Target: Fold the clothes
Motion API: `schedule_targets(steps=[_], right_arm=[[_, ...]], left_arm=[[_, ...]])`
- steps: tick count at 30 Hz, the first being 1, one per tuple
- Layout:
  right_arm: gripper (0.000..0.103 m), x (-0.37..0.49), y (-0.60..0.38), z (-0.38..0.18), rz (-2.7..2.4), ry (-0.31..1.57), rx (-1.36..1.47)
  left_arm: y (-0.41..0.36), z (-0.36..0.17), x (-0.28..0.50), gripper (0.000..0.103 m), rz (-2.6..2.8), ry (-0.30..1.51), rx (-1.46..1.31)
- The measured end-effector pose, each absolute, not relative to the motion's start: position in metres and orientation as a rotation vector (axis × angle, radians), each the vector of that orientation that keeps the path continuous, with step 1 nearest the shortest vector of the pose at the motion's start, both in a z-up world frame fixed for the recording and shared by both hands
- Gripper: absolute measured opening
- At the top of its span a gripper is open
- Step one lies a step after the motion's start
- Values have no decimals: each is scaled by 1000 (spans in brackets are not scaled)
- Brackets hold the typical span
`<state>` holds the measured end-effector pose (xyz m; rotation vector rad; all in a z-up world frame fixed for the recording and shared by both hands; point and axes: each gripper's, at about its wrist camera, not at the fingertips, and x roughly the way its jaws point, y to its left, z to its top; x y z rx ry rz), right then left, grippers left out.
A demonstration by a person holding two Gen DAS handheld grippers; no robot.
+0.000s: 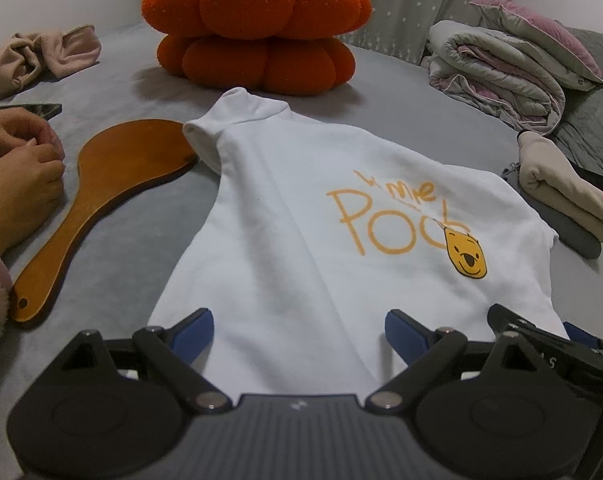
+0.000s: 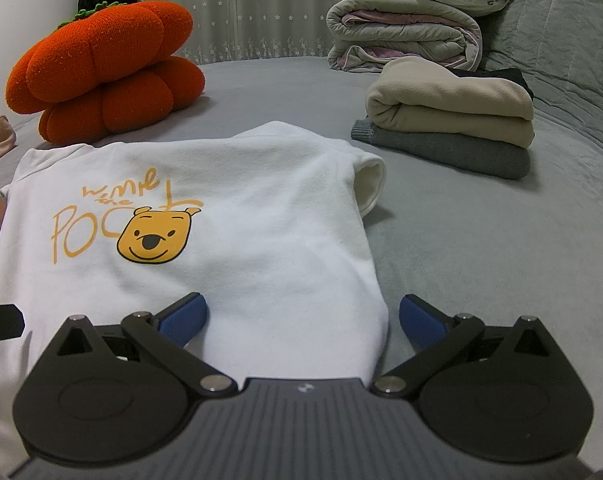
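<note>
— So, where do you stand? Start with the big picture.

— You've got the grey bed (image 2: 481, 240) as your surface, and the white sweatshirt (image 2: 261, 220) lies flat on it, print side up, hem toward you, collar toward the orange pumpkin cushion (image 2: 101, 76). The sleeves look already tucked in, so I'd judge the next step is the lengthwise fold, hem up to collar.

— And your tools?

— Both spread wide, nothing held. Your left gripper (image 1: 299, 326) hovers over the hem's left part; your right gripper (image 2: 301, 318) straddles the hem's right corner, one finger over cloth, the other over bare sheet.

— How do you do it well?

— Bring each gripper onto a hem corner and pinch both layers, then lift evenly so the printed bear face (image 2: 155, 236) doesn't crease. Shift your right gripper slightly inward first.

— Anything in the way?

— The wooden paddle (image 1: 101, 200) touches the sweatshirt's left shoulder; a person's hands (image 1: 17, 172) sit just beside it. The folded stack (image 2: 449, 120) stays well apart on the right.
</note>
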<state>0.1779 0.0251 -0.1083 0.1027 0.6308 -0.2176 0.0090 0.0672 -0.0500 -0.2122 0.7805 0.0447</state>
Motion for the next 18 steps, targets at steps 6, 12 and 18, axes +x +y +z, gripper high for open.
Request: schedule_targets(steps=[6, 12, 18], right_arm=[[103, 178, 25, -108, -218, 631, 103], [103, 178, 25, -108, -218, 631, 103], [103, 178, 25, -108, -219, 631, 103]], left_arm=[[67, -51, 9, 93, 44, 781, -207], [67, -51, 10, 93, 45, 782, -211], [68, -51, 11, 93, 42, 783, -213]])
